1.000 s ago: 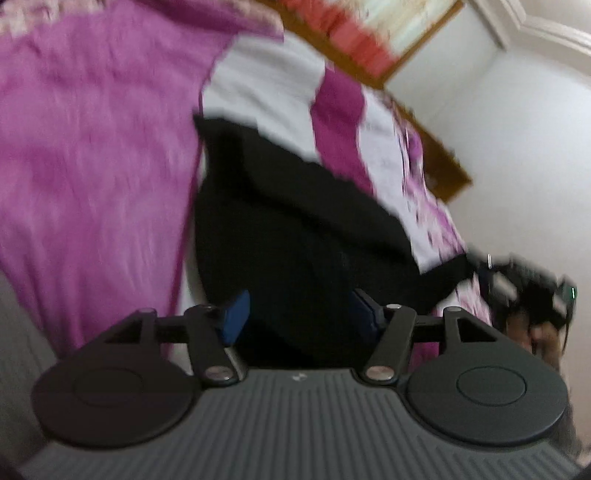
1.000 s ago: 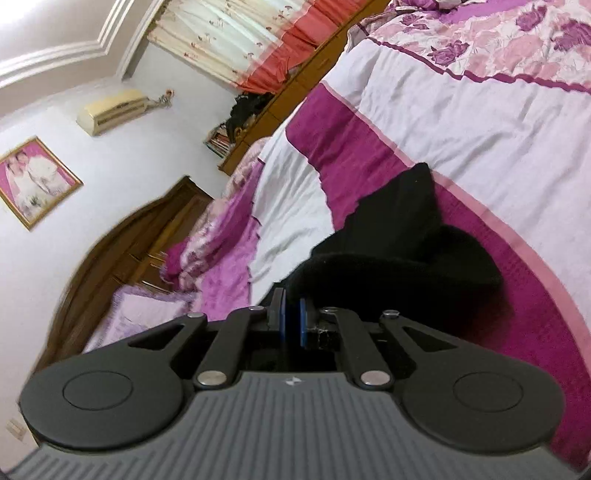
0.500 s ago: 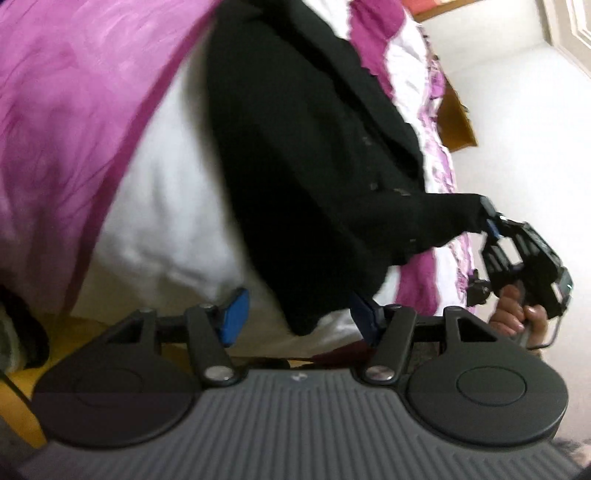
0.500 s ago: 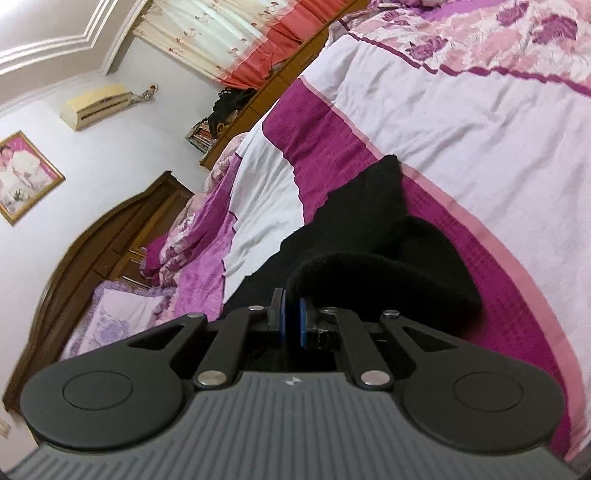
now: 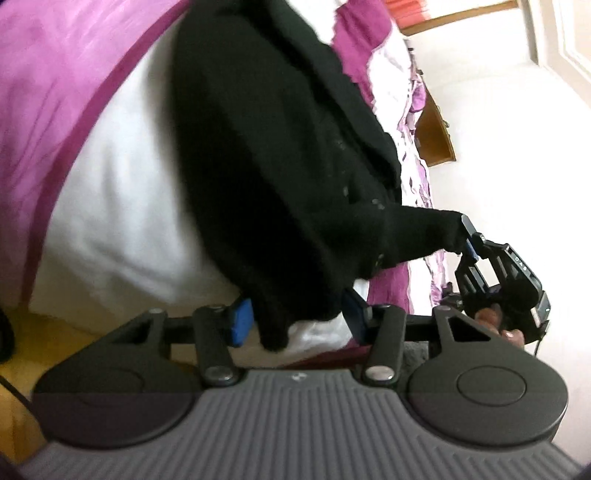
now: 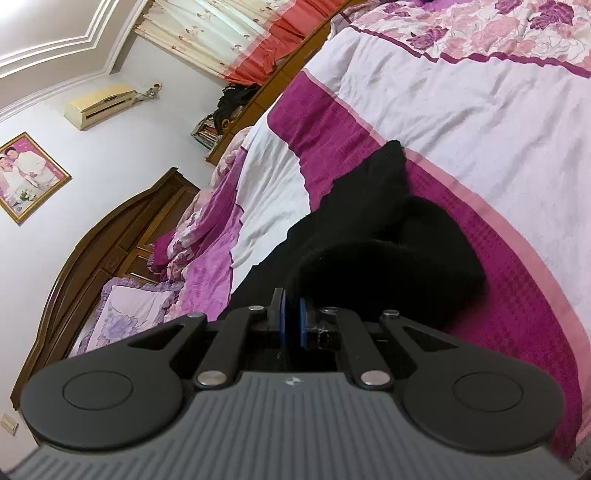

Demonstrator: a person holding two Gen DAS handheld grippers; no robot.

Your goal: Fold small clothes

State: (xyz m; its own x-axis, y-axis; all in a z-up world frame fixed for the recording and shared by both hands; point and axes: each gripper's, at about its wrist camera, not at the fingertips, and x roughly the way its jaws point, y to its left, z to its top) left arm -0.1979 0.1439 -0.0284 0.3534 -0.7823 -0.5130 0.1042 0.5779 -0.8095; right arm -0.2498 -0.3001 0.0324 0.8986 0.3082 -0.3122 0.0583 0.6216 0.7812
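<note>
A black garment lies on the bed and hangs over its near edge. My left gripper is open, its blue pads on either side of the garment's lowest hanging corner, not closed on it. My right gripper is shut on another corner of the black garment and pulls it out sideways. It also shows in the left wrist view, at the right, pinching the stretched corner.
The bed has a white and magenta cover with a floral quilt further back. A wooden headboard, a pillow, curtains and white walls surround it. Yellow floor lies below the bed edge.
My left gripper has dropped to the bed's near edge and come up around the garment's hanging corner. My right gripper keeps its hold on its corner and has shifted slightly.
</note>
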